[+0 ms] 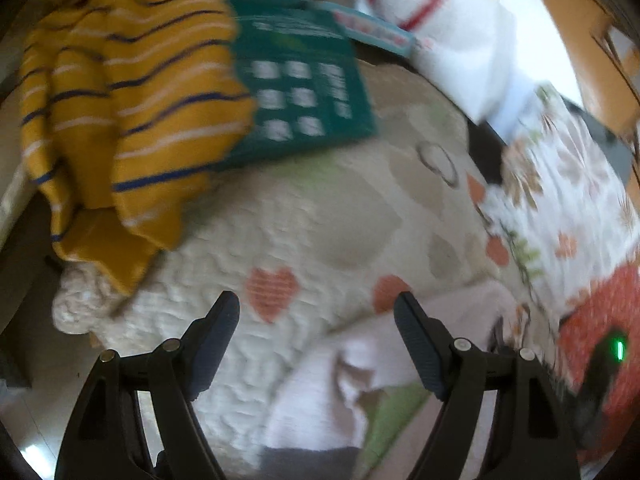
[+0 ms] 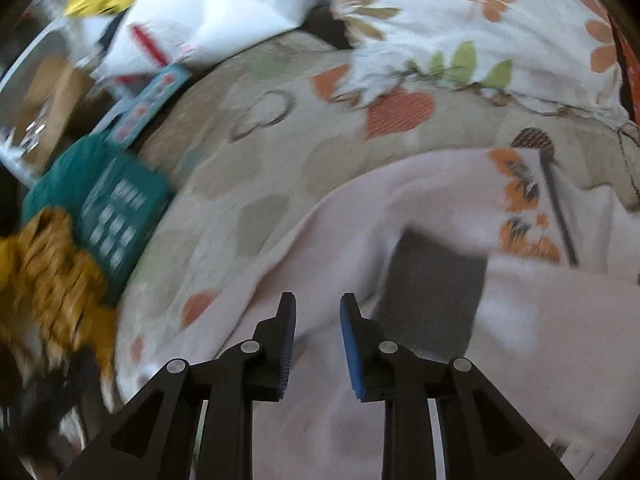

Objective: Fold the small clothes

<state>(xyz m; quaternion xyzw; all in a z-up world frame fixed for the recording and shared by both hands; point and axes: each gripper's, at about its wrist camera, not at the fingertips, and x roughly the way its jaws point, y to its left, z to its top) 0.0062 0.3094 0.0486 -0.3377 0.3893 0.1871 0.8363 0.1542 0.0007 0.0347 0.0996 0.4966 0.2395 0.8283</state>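
My left tool [image 1: 316, 312] hangs released above the bed [image 1: 304, 216]; my right tool [image 2: 318, 312] is parted, gripping nothing, over the pale pink garment [image 2: 540, 340] lying on the quilt near the bed's near edge.

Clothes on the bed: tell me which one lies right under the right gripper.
The pale pink garment, plain with a dark patch; the mustard striped one lies far left.

— Setting?
— A home, most likely a bedroom. A quilted bedspread [image 1: 320, 216] printed with hearts covers the surface; a floral pillow [image 2: 480, 20] lies on it.
— Further evidence?
— Household clutter: a striped mustard garment [image 1: 132, 112], a teal card [image 1: 300, 92].
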